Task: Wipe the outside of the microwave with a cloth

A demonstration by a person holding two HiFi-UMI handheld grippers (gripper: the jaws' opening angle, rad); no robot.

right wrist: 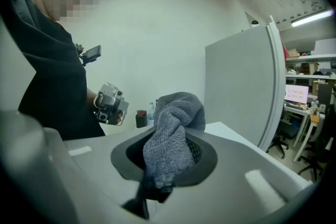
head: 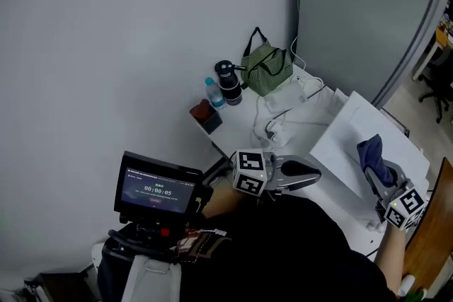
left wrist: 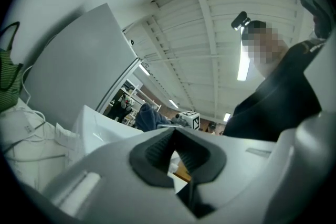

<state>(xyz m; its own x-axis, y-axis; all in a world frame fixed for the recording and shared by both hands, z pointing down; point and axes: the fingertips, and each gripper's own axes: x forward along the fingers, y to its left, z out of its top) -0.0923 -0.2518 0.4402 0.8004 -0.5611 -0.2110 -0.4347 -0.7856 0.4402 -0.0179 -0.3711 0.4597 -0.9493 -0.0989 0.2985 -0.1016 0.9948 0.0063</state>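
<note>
The big white box-shaped microwave (head: 340,141) is at my right side. My left hand-held gripper (head: 311,172) hangs beside it with the jaws together and nothing between them. My right hand-held gripper (head: 380,180) is clamped on the dark blue knitted cloth (head: 371,154), which rests on the microwave's top.

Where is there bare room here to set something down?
The flat top of the microwave is bare between the cloth in the right tool and the white cords. Behind the cords the table is crowded: green bag, flask, water bottle.
</note>
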